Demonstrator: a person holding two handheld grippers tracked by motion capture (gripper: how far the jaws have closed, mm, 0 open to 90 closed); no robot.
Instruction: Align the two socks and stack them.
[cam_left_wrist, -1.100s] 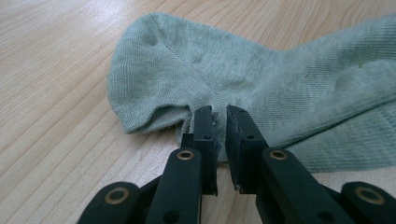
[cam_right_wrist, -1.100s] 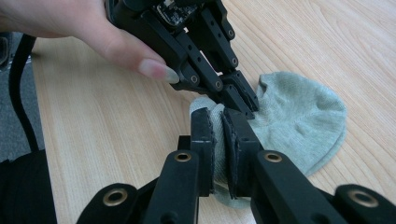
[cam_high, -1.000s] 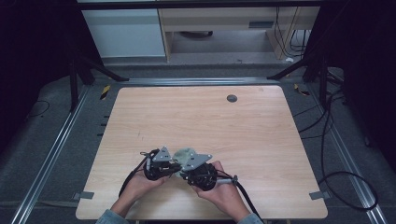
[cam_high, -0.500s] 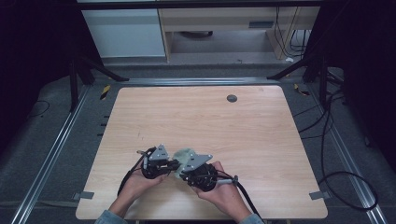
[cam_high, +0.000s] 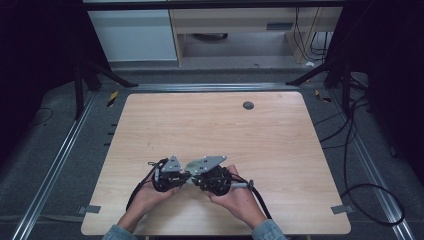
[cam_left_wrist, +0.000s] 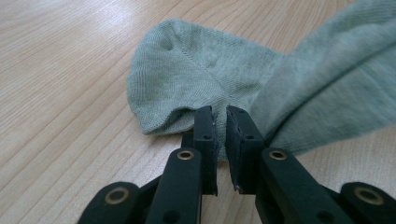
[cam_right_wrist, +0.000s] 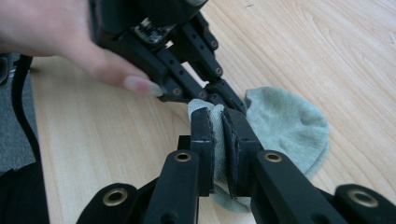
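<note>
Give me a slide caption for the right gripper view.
Right gripper pinches a grey-green sock beside the left gripper.

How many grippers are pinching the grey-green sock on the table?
2. The left gripper bites the sock at its folded edge; the right gripper clamps a fold of the same sock just beside it. Both meet near the table's front edge.

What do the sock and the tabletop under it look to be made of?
Sock: soft knit fabric, pale grey-green, matte; fine ribbed stitches and a seam show, and it folds limply where the left gripper and right gripper pinch it. Likely cotton blend, though the fibre cannot be told. Table: light wood-grain top, smooth with a slight sheen, possibly laminate.
</note>
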